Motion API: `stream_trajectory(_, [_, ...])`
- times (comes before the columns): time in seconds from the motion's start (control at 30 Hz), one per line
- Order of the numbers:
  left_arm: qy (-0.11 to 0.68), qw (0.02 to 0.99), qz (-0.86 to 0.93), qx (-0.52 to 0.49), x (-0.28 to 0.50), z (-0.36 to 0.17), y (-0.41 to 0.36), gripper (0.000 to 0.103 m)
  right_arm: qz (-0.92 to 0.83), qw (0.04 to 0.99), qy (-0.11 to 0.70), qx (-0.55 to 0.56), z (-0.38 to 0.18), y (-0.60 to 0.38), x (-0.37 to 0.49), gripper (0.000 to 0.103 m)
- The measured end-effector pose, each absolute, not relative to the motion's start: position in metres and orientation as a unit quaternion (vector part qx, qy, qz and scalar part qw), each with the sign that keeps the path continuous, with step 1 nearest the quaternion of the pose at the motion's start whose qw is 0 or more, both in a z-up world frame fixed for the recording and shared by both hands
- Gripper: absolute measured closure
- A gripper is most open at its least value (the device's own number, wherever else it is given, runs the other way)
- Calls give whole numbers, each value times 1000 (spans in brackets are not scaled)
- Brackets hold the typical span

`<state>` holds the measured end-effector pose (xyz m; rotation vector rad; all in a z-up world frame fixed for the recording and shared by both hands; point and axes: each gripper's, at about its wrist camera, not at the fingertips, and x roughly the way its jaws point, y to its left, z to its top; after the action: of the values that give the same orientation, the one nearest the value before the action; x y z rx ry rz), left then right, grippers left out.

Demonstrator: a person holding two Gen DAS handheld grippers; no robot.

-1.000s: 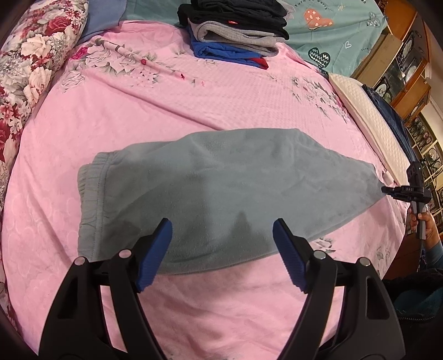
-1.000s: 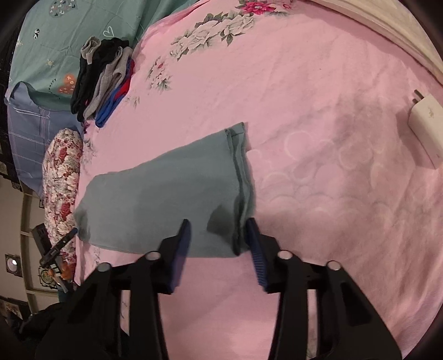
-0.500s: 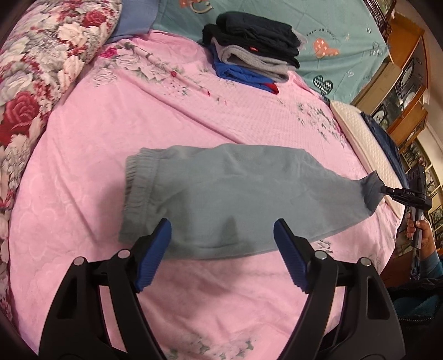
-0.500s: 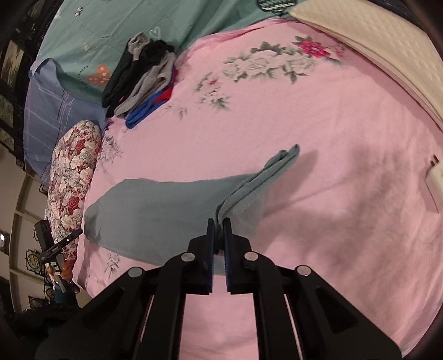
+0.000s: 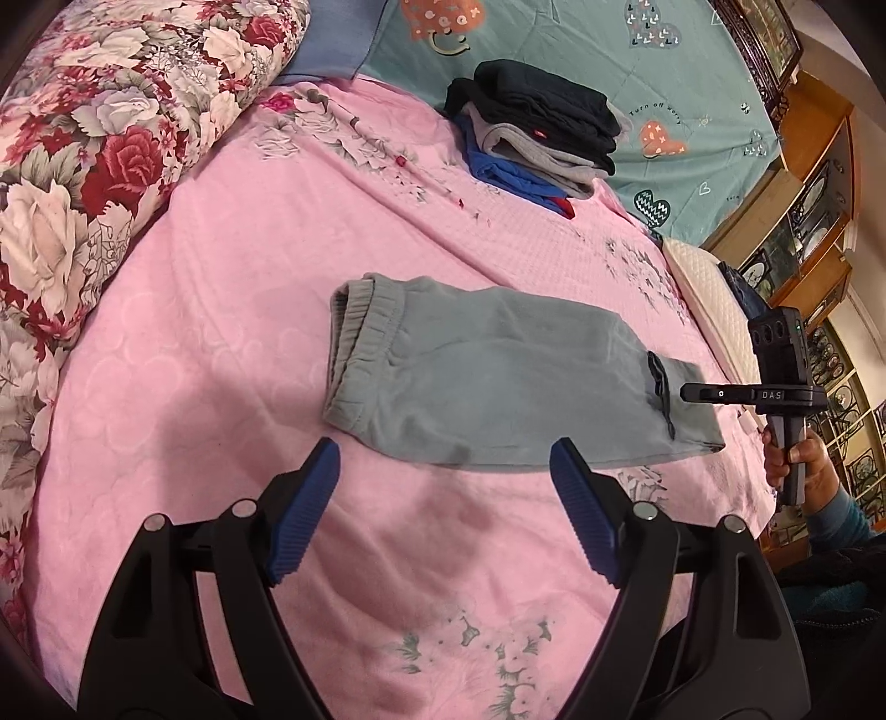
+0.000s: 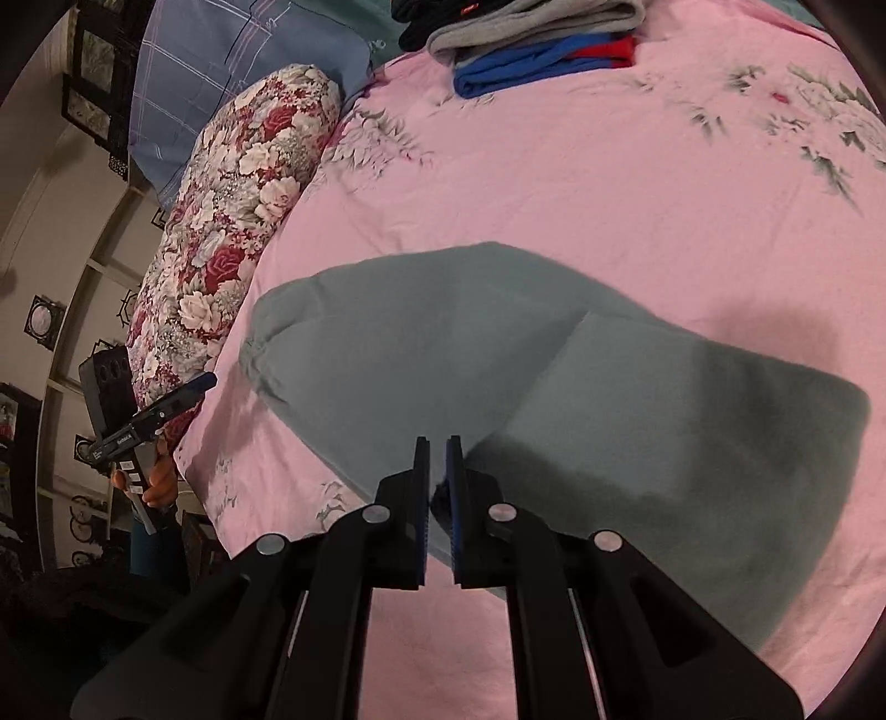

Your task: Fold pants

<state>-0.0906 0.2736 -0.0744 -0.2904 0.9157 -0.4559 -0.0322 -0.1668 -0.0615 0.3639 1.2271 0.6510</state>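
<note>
Grey fleece pants (image 5: 487, 382) lie on the pink bedspread (image 5: 232, 310), waistband to the left. Their leg end is folded over onto the body at the right. My left gripper (image 5: 443, 471) is open and empty, hovering just in front of the pants' near edge. My right gripper (image 6: 437, 448) is shut on the pants' leg cuff and holds it over the pants (image 6: 421, 354); the folded layer (image 6: 692, 421) lies to its right. The right gripper also shows in the left wrist view (image 5: 686, 392), at the folded cuff.
A stack of folded clothes (image 5: 542, 133) sits at the far side of the bed, also in the right wrist view (image 6: 531, 39). A floral pillow (image 5: 99, 144) lies along the left. A white pillow (image 5: 714, 299) and wooden cabinets (image 5: 819, 183) are on the right.
My right gripper closed on the leg cuff and carried it over the pants toward the waistband, folding them shorter. My left gripper stayed open and drew back from the pants.
</note>
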Motion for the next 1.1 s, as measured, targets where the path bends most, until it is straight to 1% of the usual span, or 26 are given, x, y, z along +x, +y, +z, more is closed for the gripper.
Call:
stream_trajectory(0.1, [433, 862, -224, -140, -90, -73, 272, 23, 319, 749, 553, 179, -58, -154, -32, 96])
stream_trajectory(0.23, [431, 861, -234, -135, -90, -68, 262, 23, 287, 749, 572, 171, -59, -161, -29, 94])
stream_trajectory(0.27, [430, 861, -236, -134, -91, -67, 260, 23, 270, 762, 563, 173, -53, -173, -28, 87])
stream_trajectory(0.3, [429, 862, -238, -131, -91, -66, 258, 23, 243, 783, 550, 162, -44, -187, -27, 78])
stream_trajectory(0.33, [428, 862, -240, -129, -92, -65, 257, 23, 213, 802, 541, 141, -38, -197, -28, 54])
stream_trajectory(0.37, [427, 862, -241, -128, -91, -65, 255, 21, 170, 819, 537, 107, -34, -205, -28, 43])
stream_trajectory(0.47, [429, 860, -244, -129, -89, -66, 251, 20, 111, 834, 539, 44, -39, -203, -30, 44])
stream_trajectory(0.57, [431, 858, -250, -125, -90, -68, 247, 20, 105, 833, 543, -1, -54, -178, -38, 44])
stream_trajectory(0.7, [430, 857, -257, -121, -93, -69, 246, 20, 111, 847, 515, -70, -60, -152, -66, 44])
stream_trajectory(0.87, [432, 853, -263, -125, -91, -71, 245, 19, 121, 858, 479, -143, -51, -158, -107, 44])
stream_trajectory(1.1, [438, 849, -273, -115, -94, -74, 234, 19, 127, 847, 488, -171, -64, -159, -106, 44])
